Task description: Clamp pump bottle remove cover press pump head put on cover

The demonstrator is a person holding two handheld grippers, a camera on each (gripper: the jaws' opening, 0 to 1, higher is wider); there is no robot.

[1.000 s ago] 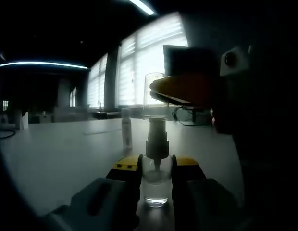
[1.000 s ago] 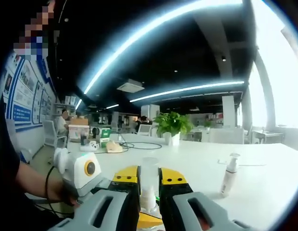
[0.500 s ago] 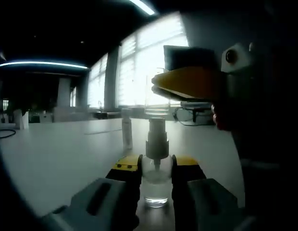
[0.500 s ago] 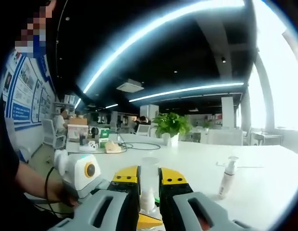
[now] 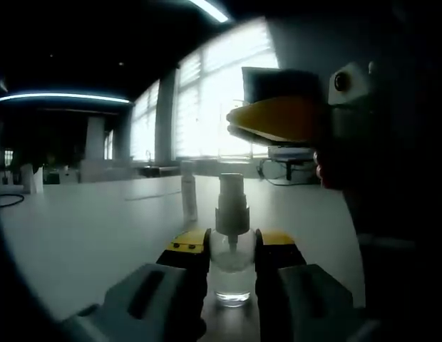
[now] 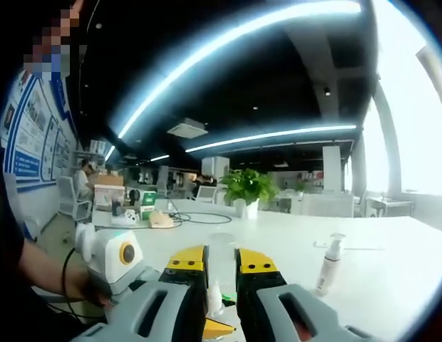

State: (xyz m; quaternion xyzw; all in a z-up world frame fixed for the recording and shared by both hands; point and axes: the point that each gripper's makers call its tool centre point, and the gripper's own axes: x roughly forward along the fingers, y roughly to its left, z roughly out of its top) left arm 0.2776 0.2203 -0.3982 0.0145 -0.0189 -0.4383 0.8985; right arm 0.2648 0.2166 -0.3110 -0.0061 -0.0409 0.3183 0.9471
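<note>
Bench pale and broad, carrying the clear pump bottle upright near its close edge, with a second slim spray bottle standing farther back toward the bright windows. Left tongs pinching the pump bottle by its lower body, pump head bare and upright above the yellow tips. Right tongs pressed on the transparent cover, held in the air above the pump head; slim spray bottle off to the right in the right gripper view.
</note>
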